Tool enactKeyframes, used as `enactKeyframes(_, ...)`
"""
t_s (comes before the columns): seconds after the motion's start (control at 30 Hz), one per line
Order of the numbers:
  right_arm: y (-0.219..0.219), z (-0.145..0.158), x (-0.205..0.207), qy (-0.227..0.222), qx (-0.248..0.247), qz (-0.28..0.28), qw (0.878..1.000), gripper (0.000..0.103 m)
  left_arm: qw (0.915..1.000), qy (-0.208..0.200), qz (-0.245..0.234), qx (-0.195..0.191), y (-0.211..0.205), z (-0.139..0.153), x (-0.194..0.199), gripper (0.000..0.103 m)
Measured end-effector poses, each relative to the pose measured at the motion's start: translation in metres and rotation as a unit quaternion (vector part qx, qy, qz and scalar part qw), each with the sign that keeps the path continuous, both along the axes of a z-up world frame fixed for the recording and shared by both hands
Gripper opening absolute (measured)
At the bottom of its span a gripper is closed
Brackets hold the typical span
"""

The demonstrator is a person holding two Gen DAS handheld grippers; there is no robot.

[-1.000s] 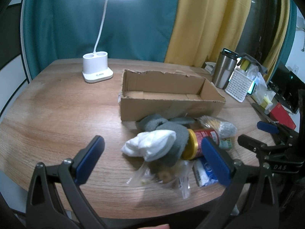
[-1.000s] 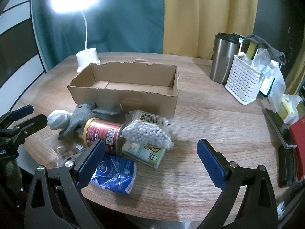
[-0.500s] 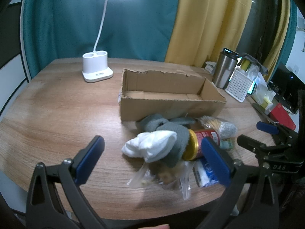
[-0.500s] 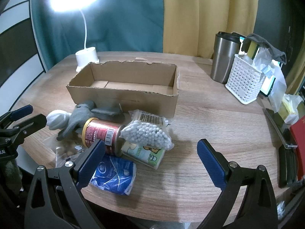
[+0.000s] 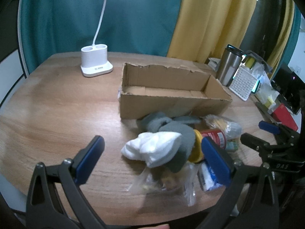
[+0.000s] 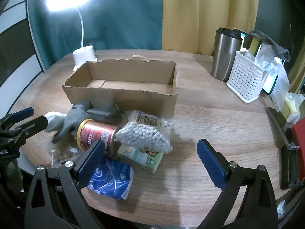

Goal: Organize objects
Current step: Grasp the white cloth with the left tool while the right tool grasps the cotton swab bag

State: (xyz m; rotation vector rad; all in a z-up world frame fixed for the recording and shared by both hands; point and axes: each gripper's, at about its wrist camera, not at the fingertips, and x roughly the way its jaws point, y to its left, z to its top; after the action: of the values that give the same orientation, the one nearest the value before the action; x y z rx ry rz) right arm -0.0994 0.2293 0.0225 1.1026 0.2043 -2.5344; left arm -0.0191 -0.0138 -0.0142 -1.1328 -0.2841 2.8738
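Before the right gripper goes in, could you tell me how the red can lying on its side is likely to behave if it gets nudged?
The red can lies on its side, so it would probably roll. The bag of cotton swabs leans against its end and a grey glove drapes its lid, which may slow it. Its rigid-looking wall should suit a firm grip.

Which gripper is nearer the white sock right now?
Left. The left gripper hangs open right over the white sock, which sits between its fingers; the right gripper is open farther off, past the red can.
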Motion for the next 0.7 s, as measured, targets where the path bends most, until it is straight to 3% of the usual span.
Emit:
enactKeyframes(0.57,-0.004,-0.014,-0.032,-0.026,-0.012,0.001,1.000,0.099,0.9989,-0.040,-0.013,0.021,-0.007,-0.021,-0.032,0.101)
enactKeyframes(0.67,-0.008,-0.017,-0.039,-0.032,-0.013,0.003,0.999,0.099,0.9979,-0.051,-0.017,0.036,-0.011,-0.026,-0.033,0.099)
enactKeyframes(0.7,-0.009,-0.019,-0.041,-0.036,-0.014,0.003,0.999,0.099,0.9975,-0.054,-0.018,0.041,-0.012,-0.027,-0.033,0.093)
